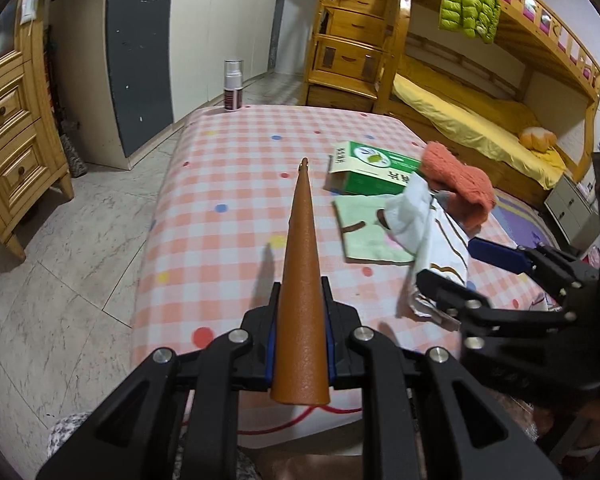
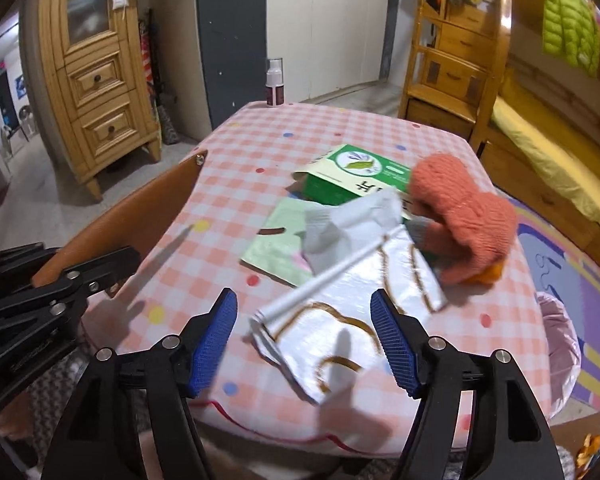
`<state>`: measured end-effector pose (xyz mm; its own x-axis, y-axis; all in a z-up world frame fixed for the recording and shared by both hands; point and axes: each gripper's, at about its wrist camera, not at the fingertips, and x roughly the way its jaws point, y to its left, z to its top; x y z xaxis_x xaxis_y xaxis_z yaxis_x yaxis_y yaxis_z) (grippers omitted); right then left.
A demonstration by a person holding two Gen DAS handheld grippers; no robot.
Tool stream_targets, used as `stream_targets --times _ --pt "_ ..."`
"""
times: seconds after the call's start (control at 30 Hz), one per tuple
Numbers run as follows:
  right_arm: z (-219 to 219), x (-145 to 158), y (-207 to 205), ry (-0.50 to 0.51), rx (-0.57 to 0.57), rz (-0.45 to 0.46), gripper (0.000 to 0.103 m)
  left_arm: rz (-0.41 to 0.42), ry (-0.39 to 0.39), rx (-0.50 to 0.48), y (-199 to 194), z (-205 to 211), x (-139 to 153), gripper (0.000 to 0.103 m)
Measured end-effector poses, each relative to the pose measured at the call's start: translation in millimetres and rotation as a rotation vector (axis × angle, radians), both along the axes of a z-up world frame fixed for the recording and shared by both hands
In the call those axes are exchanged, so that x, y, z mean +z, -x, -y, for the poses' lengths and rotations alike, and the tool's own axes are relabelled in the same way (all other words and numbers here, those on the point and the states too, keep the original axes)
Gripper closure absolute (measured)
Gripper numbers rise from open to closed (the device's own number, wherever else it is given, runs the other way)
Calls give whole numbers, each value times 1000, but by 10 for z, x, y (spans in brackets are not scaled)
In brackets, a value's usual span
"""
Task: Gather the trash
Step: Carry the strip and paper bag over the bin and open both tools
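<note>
Far left, both views: a pale wooden cabinet with drawers [image 2: 100, 92] stands on the marble-tiled floor [image 1: 60, 248], beside a grey-and-cream wardrobe [image 1: 148, 40]. A small bottle with a silver cap and dark red label [image 1: 233, 85] stands upright at the far edge of the table covered in a pink-and-white checked cloth with coloured dots [image 1: 228, 184].

Left gripper [image 1: 300, 344]: jaws clenched on a long, flat, tapering brown leather-like strap with a metal stud at its tip [image 1: 302, 264], which projects forward above the cloth.

Centre right of the table: a pale green flat paper packet [image 2: 276, 248] lies beneath a crumpled white-and-silver foil wrapper with brown printed outlines [image 2: 340, 320], the trash item nearest the right gripper. A white stick-like tube [image 2: 324, 284] lies across the wrapper, touching it. Behind these rests an opened green-and-white cardboard box [image 2: 352, 180]; an orange knitted glove [image 2: 460, 216] lies against the box's right end and over the wrapper's far corner.

Right gripper [image 2: 304, 344]: jaws released, blue pads spread wide to either side of the wrapper's near end; contact cannot be told.

Far right: a wooden bunk bed with a yellow mattress [image 1: 480, 120], a lime-green puffer jacket [image 1: 468, 0] hanging from its rail, and a purple patterned rug [image 2: 560, 260] on the floor.
</note>
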<state>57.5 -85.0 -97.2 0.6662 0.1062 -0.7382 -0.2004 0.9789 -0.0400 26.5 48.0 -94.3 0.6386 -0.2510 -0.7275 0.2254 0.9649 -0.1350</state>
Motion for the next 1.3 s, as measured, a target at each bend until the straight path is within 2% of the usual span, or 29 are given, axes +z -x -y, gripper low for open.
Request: stream_targets --times 0.07,0.1,0.23,0.27,0.3,0.37,0.43,0.47,0.63,0.83,1.0,1.1,1.3 --pt "-85 -89 -51 30 -21 -9 34 -4 10 9 7 -45 -15 88" --pt "-144 -170 -95 76 -42 -15 35 -8 15 12 8 -67 -25 88" --pt "-190 -234 -67 140 -74 -19 45 -6 28 11 29 -97 -31 88" --pt "-186 -229 -52 151 -75 -22 56 -4 29 9 35 -93 -29 88" --pt "-162 -224 -31 153 -78 -29 61 -5 31 5 36 -89 -32 88" --pt "-70 -216 31 134 -90 -51 84 -4 33 -4 39 -66 -32 88" --pt "26 -173 134 147 -99 -47 97 -2 35 -14 43 -36 -28 88" --pt "60 -136 202 157 -104 -36 100 0 36 -21 53 -10 -21 88" --pt "395 130 548 198 -139 35 102 8 28 -66 93 189 17 88" --pt "839 531 882 91 -154 120 103 4 39 -192 123 643 108 88" --pt "1226 831 1007 31 -235 195 102 45 35 -315 165 1183 317 88" --pt "1523 907 1044 18 -296 223 102 64 31 -396 170 1541 399 88" --pt "2169 824 1131 1 -417 214 102 72 -3 -522 178 2247 405 88"
